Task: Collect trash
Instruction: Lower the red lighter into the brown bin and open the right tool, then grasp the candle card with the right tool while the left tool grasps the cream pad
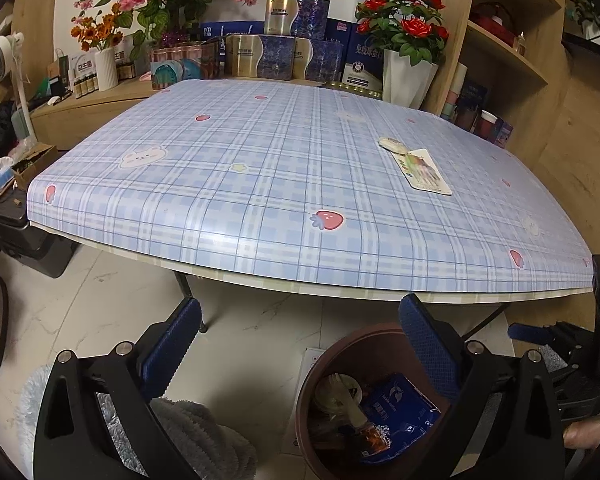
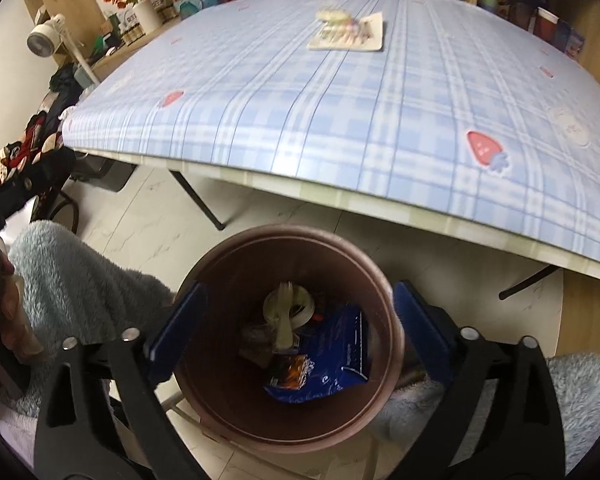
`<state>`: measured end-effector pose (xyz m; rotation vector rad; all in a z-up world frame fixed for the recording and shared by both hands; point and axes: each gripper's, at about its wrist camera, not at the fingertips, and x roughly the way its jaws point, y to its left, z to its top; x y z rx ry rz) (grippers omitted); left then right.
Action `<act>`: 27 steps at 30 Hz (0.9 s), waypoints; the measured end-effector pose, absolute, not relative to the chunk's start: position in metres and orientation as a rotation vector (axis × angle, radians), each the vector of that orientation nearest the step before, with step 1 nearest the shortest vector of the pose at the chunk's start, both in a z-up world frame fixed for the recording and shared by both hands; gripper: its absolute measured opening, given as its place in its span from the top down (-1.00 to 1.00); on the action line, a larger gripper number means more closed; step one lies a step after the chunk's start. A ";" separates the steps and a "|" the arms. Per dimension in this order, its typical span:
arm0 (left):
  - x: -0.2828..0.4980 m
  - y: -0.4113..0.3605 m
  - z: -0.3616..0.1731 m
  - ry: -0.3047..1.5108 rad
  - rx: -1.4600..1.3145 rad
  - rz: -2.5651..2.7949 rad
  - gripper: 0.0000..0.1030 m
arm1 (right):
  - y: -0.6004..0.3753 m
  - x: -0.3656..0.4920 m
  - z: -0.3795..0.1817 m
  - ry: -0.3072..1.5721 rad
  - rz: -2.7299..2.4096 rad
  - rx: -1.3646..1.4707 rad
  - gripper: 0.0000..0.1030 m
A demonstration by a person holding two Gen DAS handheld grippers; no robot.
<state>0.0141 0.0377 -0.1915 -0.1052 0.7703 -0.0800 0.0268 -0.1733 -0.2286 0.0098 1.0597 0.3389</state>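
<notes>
Two grippers are out, both with jaws spread wide and nothing between the pads. The right gripper [image 2: 296, 320] hangs directly over the one brown bin [image 2: 392, 300] on the floor; the left gripper [image 1: 300, 344] sits beside it, aimed at the table's near edge.

In the bin I count a blue packet [image 2: 336, 356], a pale round lid with a plastic fork [image 2: 286, 320] across it, and a small orange-and-black wrapper [image 2: 294, 370]; darker scraps lie beneath, too dim to name. The blue packet lies toward 4 o'clock in the bin, the lid toward 12.

On the table [image 1: 260, 184], covered in blue plaid, two bits of trash are left: a flat printed card [image 1: 424, 172] and a crumpled pale wrapper [image 1: 392, 145] touching its far end, out at about 1 o'clock from the left gripper.

The rest of the tabletop is bare. The bin stands just off the table's near edge, partly under the overhang, with a fluffy blue-grey cloth [image 2: 80, 280] at 9 o'clock.
</notes>
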 end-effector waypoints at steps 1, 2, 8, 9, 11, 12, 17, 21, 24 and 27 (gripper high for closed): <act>0.014 0.037 -0.192 0.770 -0.102 -0.081 -0.88 | -0.175 0.027 -0.227 1.051 0.334 0.012 -0.88; 0.014 0.037 -0.192 0.769 -0.100 -0.081 -0.88 | -0.176 0.027 -0.225 1.039 0.329 0.014 -0.88; 0.013 0.037 -0.192 0.766 -0.099 -0.079 -0.88 | -0.182 0.029 -0.211 0.945 0.281 0.036 -0.89; 0.013 0.037 -0.192 0.764 -0.099 -0.078 -0.88 | -0.187 0.029 -0.208 0.920 0.274 0.049 -0.89; 0.013 0.037 -0.192 0.765 -0.097 -0.076 -0.88 | -0.192 0.029 -0.204 0.896 0.266 0.068 -0.89; 0.013 0.037 -0.192 0.765 -0.095 -0.075 -0.88 | -0.193 0.030 -0.203 0.885 0.261 0.079 -0.89; 0.014 0.036 -0.193 0.769 -0.086 -0.073 -0.88 | -0.203 0.033 -0.198 0.850 0.235 0.114 -0.89; 0.016 0.035 -0.195 0.774 -0.077 -0.069 -0.88 | -0.206 0.035 -0.197 0.832 0.231 0.119 -0.89; 0.017 0.033 -0.197 0.781 -0.068 -0.064 -0.88 | -0.210 0.037 -0.196 0.816 0.241 0.141 -0.89; 0.019 0.031 -0.199 0.788 -0.057 -0.060 -0.88 | -0.214 0.038 -0.198 0.815 0.236 0.154 -0.89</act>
